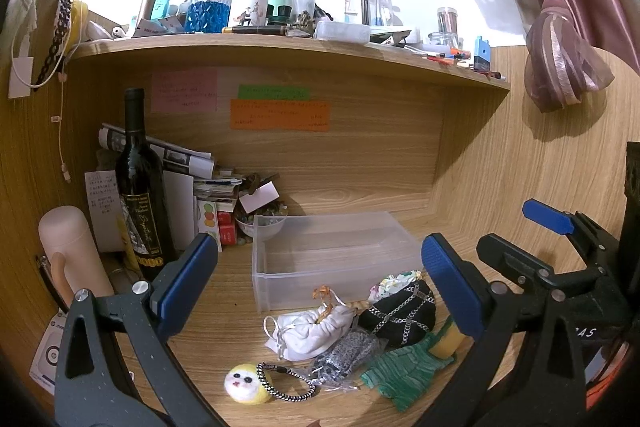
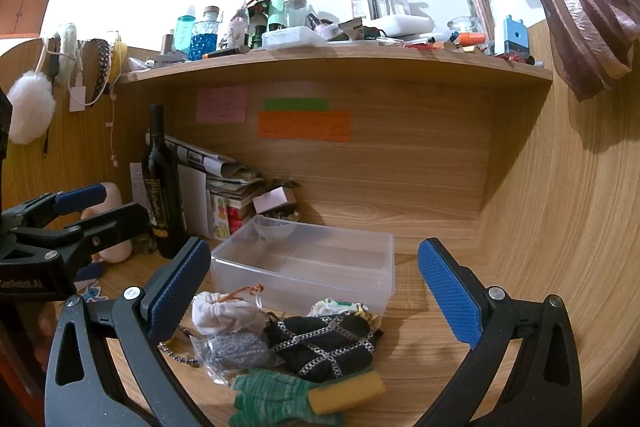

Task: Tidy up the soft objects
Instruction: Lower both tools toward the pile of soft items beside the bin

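Note:
A clear plastic bin [image 1: 332, 259] [image 2: 308, 267] stands empty on the wooden desk. In front of it lies a heap of soft things: a white drawstring pouch [image 1: 308, 331] [image 2: 216, 311], a black pouch with chain pattern [image 1: 400, 311] [image 2: 324, 347], a grey knit piece in plastic [image 1: 344, 355] [image 2: 236, 347], a green glove with yellow cuff [image 1: 404, 371] [image 2: 288, 395], a floral cloth [image 1: 392, 283] [image 2: 340, 307] and a yellow-white felt ball on a braided strap [image 1: 246, 383]. My left gripper [image 1: 320, 283] is open above the heap. My right gripper [image 2: 316, 291] is open over it too, holding nothing.
A dark wine bottle [image 1: 140, 187] [image 2: 162, 187], a pale flask [image 1: 70, 251], papers and small boxes crowd the left back corner. The shelf [image 1: 280, 47] above carries bottles and jars. A curtain [image 1: 560, 27] hangs at right. The right gripper's body [image 1: 560, 267] is beside the heap.

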A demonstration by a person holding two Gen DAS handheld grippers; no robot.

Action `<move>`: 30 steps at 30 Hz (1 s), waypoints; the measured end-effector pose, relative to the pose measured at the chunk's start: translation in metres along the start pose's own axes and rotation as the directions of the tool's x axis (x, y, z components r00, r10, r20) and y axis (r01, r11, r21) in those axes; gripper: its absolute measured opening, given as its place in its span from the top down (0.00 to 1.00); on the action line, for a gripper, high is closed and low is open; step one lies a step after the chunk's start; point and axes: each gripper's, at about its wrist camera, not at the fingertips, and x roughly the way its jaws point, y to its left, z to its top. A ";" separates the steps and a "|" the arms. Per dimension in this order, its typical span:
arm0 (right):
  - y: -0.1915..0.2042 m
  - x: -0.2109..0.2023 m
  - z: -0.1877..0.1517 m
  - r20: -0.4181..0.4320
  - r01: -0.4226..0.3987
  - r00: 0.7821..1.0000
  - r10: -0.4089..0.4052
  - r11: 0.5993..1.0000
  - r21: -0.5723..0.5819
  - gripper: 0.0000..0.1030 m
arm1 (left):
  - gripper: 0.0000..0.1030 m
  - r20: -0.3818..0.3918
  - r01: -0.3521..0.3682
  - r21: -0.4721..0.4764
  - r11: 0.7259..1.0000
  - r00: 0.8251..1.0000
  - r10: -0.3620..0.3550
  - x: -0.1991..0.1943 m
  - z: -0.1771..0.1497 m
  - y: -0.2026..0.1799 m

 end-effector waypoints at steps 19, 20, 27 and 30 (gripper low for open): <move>-0.008 0.012 -0.011 -0.062 -0.025 0.998 0.026 1.000 0.016 0.05 | 0.13 -0.068 0.051 -0.049 0.998 0.996 -0.054 0.013 -0.014 0.015; -0.010 0.014 -0.013 -0.077 -0.024 0.997 0.026 1.000 0.018 0.08 | 0.18 -0.079 0.045 -0.050 0.998 0.996 -0.049 0.014 -0.016 0.016; -0.026 0.028 -0.037 -0.197 -0.002 0.980 0.010 0.999 0.040 0.24 | 0.30 -0.191 -0.041 -0.070 0.997 0.981 0.027 0.027 -0.043 0.043; -0.034 0.032 -0.049 -0.250 0.011 0.968 0.002 0.999 0.051 0.26 | 0.34 -0.257 -0.073 -0.083 0.994 0.965 0.049 0.032 -0.059 0.055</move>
